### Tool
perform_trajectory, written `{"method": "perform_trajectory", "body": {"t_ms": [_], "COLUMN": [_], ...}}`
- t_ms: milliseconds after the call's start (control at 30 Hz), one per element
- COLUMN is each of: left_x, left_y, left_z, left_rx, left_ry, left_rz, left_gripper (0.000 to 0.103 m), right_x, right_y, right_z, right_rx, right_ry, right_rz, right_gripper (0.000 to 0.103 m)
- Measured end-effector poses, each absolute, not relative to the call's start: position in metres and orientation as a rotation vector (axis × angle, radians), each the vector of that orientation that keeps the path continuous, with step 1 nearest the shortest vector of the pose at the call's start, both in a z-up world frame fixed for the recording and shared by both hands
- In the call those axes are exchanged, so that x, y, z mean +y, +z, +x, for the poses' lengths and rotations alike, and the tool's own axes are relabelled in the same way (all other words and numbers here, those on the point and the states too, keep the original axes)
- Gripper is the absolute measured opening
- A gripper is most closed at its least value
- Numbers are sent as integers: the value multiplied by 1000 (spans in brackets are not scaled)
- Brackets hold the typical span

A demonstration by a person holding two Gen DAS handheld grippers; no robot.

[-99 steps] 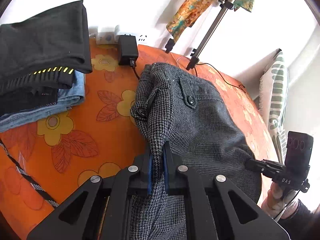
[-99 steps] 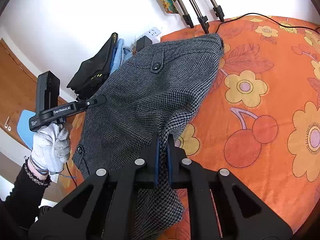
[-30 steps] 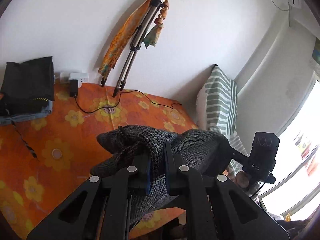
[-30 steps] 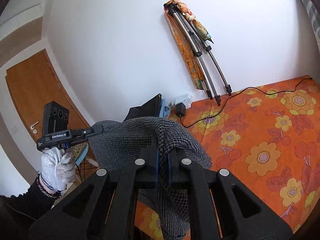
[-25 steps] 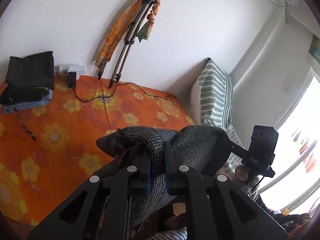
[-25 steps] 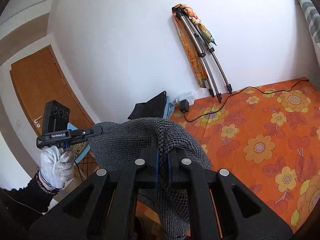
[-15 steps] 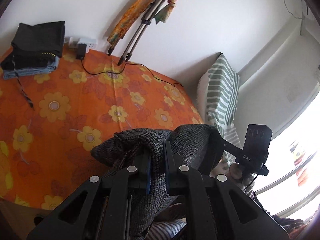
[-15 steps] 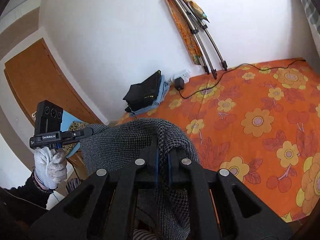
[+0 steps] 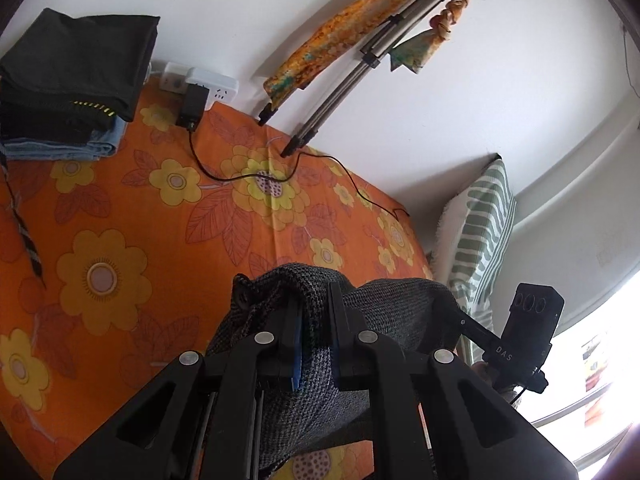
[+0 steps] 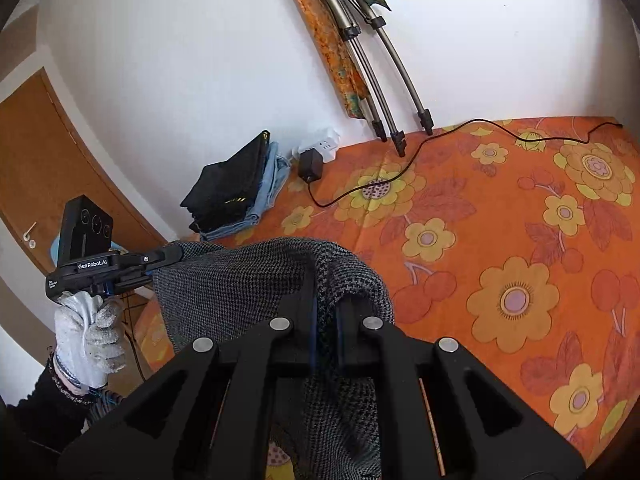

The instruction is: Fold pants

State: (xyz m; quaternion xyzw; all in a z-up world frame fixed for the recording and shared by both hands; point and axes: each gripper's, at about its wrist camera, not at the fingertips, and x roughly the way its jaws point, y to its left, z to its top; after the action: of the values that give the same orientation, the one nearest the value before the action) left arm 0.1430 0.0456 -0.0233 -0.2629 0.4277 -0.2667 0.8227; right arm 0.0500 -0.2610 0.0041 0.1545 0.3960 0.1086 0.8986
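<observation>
The grey houndstooth pants [image 9: 384, 304] hang in the air above the near edge of the orange flowered bed [image 9: 132, 216]. My left gripper [image 9: 314, 304] is shut on one end of the waistband. My right gripper [image 10: 325, 280] is shut on the other end of the pants [image 10: 240, 280]. The fabric stretches between the two grippers and drops out of sight below them. The right gripper also shows in the left wrist view [image 9: 468, 326], and the left gripper in the right wrist view [image 10: 170, 256], held by a gloved hand.
A stack of folded clothes [image 9: 72, 80] lies at the bed's far left corner, next to a power strip with a charger [image 9: 196, 92] and its cable. A tripod with scarves [image 9: 360, 52] leans on the wall. A striped pillow [image 9: 480, 224] stands at the right. A wooden door [image 10: 44, 168] is at left.
Both grippers have lifted the pants off the bed and pulled them back to its near edge. Over the last second they have tilted down and come closer to the bed.
</observation>
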Motion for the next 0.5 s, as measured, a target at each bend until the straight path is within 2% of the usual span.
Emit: {"method": "perform_trajectory", "body": {"t_ms": [267,500], "left_x": [36,30], "left_y": [-59,-74], "left_z": [201,219], "left_rx": [978,996], "left_ry": [-525,-505], "left_rz": [-549,-493], "left_gripper": [9,10], "right_x": [-279,-290], "right_y": [-40,-67], "right_z": [111,136], "right_rx": [903,950], "right_ry": [162,141], "right_rz": [347,387], "right_gripper": [7,7]}}
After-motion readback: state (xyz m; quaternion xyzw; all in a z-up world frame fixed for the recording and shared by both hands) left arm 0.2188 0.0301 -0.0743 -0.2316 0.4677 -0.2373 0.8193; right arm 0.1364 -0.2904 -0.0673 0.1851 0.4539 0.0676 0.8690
